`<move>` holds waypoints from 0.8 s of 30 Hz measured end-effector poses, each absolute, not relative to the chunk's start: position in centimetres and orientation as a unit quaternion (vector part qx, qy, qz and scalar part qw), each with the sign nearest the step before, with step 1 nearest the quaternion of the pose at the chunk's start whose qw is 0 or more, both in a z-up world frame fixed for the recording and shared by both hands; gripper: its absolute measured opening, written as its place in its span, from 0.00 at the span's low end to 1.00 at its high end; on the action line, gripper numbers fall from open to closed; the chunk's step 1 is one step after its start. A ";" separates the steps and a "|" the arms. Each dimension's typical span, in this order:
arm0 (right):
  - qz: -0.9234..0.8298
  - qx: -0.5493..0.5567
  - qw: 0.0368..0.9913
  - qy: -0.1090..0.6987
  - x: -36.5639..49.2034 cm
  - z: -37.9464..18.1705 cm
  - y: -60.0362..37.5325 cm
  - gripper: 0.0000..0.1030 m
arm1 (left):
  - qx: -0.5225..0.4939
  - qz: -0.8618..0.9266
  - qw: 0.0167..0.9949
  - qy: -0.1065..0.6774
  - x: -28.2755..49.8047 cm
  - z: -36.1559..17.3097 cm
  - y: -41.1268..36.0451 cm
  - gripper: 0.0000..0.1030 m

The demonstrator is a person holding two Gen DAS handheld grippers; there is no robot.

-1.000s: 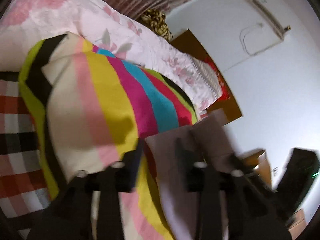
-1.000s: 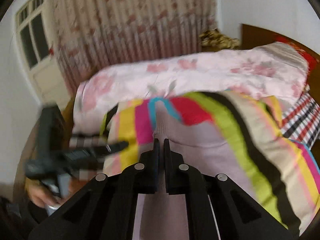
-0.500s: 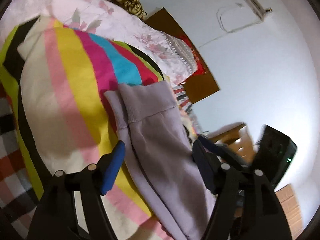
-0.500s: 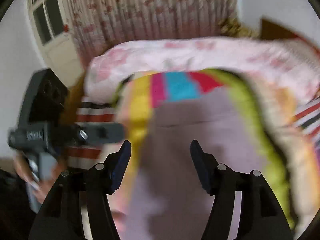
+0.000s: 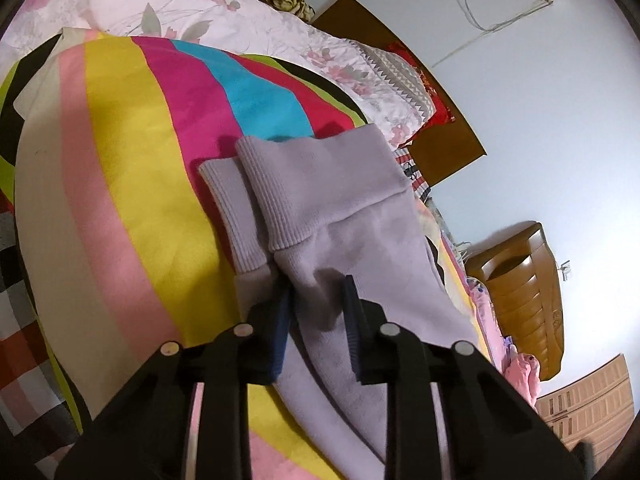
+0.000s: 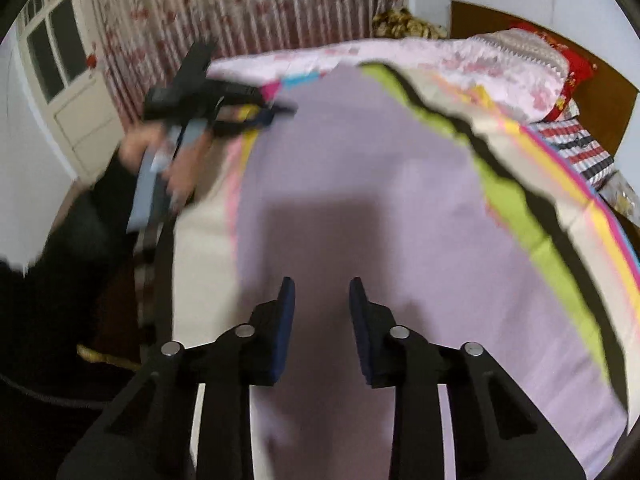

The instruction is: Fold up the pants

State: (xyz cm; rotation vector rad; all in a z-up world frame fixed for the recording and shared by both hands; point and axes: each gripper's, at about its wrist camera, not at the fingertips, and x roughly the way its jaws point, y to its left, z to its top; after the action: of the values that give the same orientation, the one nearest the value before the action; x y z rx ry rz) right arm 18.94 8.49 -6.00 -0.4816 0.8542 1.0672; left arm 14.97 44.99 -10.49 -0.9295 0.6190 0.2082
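Note:
Lilac knit pants lie on a bright striped blanket on the bed, their two ribbed cuffs stacked at the far end. My left gripper is open, its jaws straddling a raised fold of the pants just below the cuffs. In the right wrist view the pants spread wide and flat. My right gripper is open and empty just above them. The left gripper shows there, blurred, at the pants' far left end.
A pink floral quilt lies along the far side of the bed, with a red pillow and brown headboard. A wooden cabinet stands by the wall. Curtains and a door are behind the bed.
My right gripper went from shut to open and let go of the pants. My left gripper moved onto the cuff end and its jaws have narrowed around a fold.

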 end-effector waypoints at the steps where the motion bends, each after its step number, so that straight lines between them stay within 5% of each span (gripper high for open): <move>1: 0.490 -0.230 0.745 0.389 18.3 -6.3 8.6 0.27 | -0.440 0.100 0.842 0.295 14.9 -10.4 44.9 0.24; 9: 0.467 -0.340 0.750 0.321 15.0 -7.9 10.0 0.26 | -0.431 0.121 0.840 0.305 15.3 -10.4 44.5 0.25; 12: 0.460 -0.344 0.754 0.318 15.3 -7.9 9.9 0.11 | -0.419 0.124 0.845 0.309 15.7 -10.1 44.1 0.16; 22: 0.452 -0.365 0.758 0.296 14.7 -8.3 10.2 0.10 | -0.414 0.129 0.845 0.313 15.9 -9.9 44.0 0.09; 24: 0.455 -0.353 0.762 0.297 15.0 -7.8 10.1 0.03 | -0.404 0.130 0.851 0.309 15.8 -9.3 43.8 0.06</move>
State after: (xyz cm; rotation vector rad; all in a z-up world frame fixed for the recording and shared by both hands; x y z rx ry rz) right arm 14.97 10.07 -7.81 -0.7669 0.6450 0.9892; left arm 15.78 43.79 -9.28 -0.8514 0.6507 0.2731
